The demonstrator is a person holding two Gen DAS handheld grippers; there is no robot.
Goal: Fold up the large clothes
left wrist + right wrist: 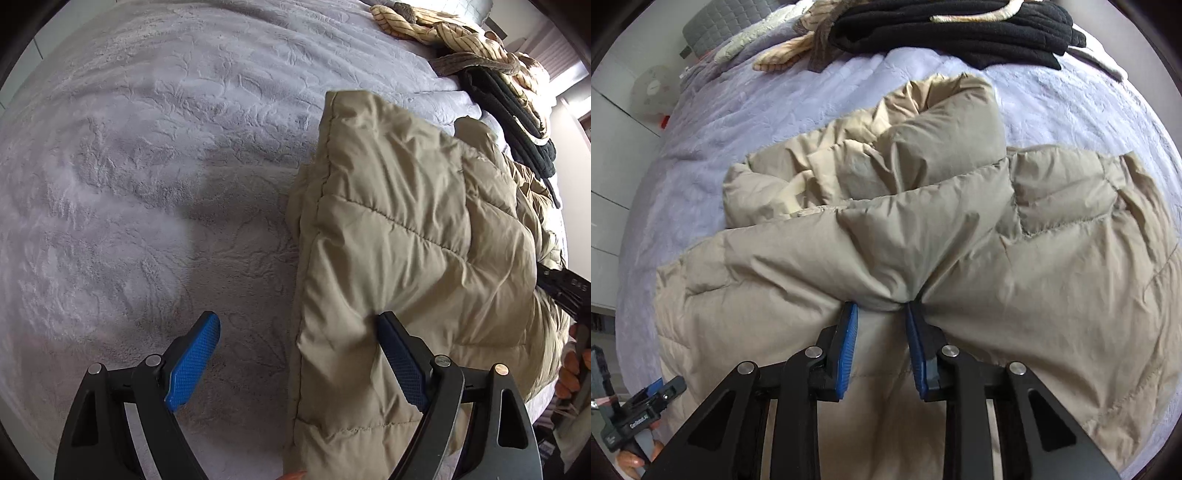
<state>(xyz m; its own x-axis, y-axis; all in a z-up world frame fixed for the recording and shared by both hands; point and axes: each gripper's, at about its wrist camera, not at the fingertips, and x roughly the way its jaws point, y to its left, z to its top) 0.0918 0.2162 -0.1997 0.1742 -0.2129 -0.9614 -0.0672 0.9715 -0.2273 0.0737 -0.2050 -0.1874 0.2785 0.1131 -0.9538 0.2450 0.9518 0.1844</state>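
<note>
A beige quilted puffer jacket point(406, 221) lies spread on the bed, partly folded over itself. In the left wrist view my left gripper point(298, 318) stands open, straddling the jacket's left edge. Its left finger point(195, 362) is over the bed cover and its right finger point(400, 358) rests on the jacket. In the right wrist view my right gripper point(881, 306) is shut on a bunched fold of the jacket point(886, 258), and the fabric puckers between the blue pads point(849, 343). The jacket's bulky sleeve or collar part point(923, 129) lies beyond the grip.
A lavender-grey textured bed cover point(147, 147) spreads wide to the left. At the far end lie a black fleece garment point(960, 33), a striped beige garment point(424, 26) and a dark ribbed one point(517, 122). White cupboards point(613, 166) stand beside the bed.
</note>
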